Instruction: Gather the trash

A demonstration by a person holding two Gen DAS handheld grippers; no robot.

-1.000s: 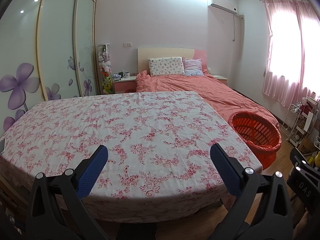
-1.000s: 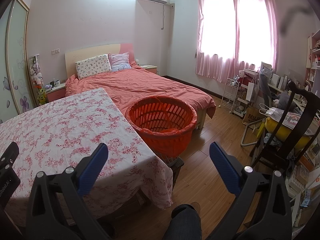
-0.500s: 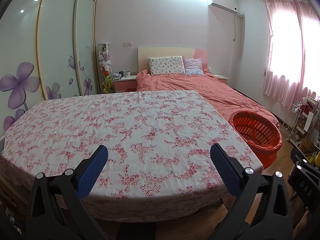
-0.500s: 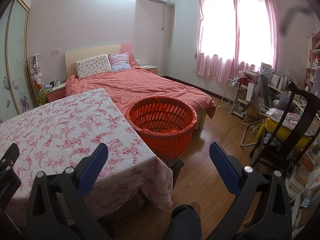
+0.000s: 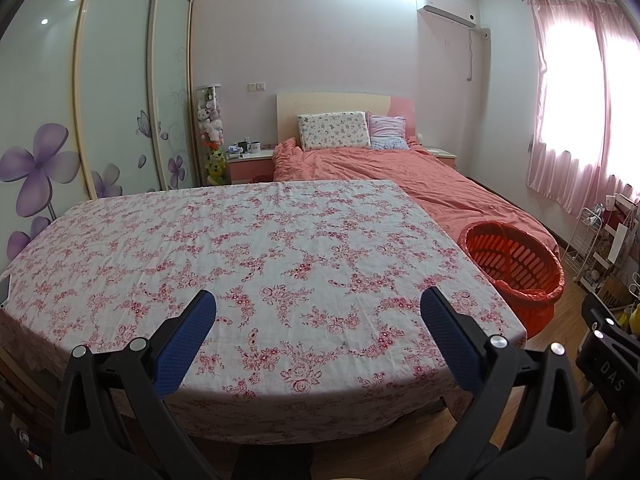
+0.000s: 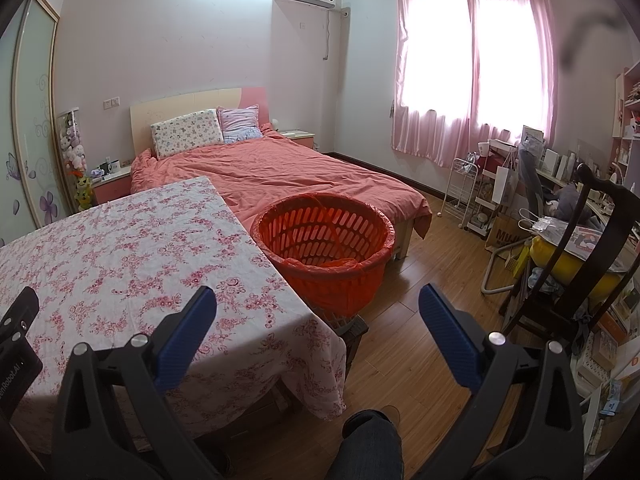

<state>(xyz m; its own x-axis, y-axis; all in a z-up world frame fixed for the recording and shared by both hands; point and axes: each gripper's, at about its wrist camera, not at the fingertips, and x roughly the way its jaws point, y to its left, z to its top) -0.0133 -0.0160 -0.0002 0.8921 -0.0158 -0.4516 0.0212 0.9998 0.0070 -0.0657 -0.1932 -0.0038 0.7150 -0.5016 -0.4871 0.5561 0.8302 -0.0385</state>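
jaws of both grippers gape wide, empty; red basket sits beyond them, seemingly bag-lined.

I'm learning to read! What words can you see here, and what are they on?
"DAS" on the right gripper, seen at the left view's edge.
"enRobot.AI", cut off, on the left gripper.
"MUJ", partly hidden, on the brown paper bag.
The papers on the desk are too blurred to read.
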